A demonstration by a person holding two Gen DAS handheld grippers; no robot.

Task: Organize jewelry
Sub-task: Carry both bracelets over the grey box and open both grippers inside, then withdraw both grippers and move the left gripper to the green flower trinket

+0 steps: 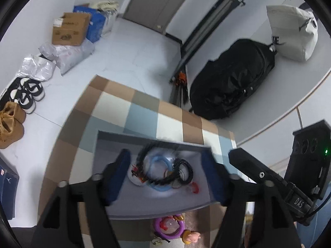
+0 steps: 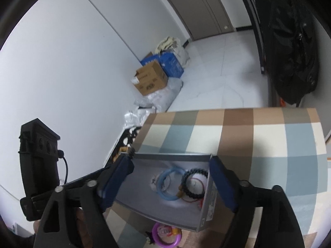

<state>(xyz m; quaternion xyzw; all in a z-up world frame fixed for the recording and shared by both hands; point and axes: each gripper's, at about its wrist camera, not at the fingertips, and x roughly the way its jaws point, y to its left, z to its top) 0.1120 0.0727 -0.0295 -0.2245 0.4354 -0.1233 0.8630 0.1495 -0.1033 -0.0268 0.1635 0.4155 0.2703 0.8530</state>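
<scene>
- Left tool [image 1: 165, 175]: both blue-padded fingers [image 1: 119, 173] angled down over the grey tray [image 1: 115, 142], spread wide and released, nothing pinched; jewelry lies between them, untouched.
- Right tool [image 2: 171, 181]: also tilted down at the tray, jaws spread past both tray ends, left pad at the tray's far left corner, right pad just beside its right wall; released, gripping nothing.
- Jewelry sits in a heap mid-tray: light blue bangle [image 1: 160, 173], black beaded bracelet [image 1: 184, 171], thin red ring [image 2: 195, 188], small red bits; tangled and overlapping.
- Tray rests on the checked tabletop [image 1: 142, 111], brown, cream and blue squares.
- Near the tray's front edge on the tabletop: purple ring [image 1: 168, 227] and a small doll head [image 1: 191, 237].
- Left view only: the right tool's body with a green light at right, black backpack [image 1: 231, 82] and white bag [image 1: 291, 31] on a round white table, shoes [image 1: 26, 95] on the floor at left.
- Right view only: the left tool's body at left with a hand partly visible under it, the tray's labelled right wall.
- Both views: cardboard box [image 2: 151, 78], blue box, plastic bags along the wall, grey door.
</scene>
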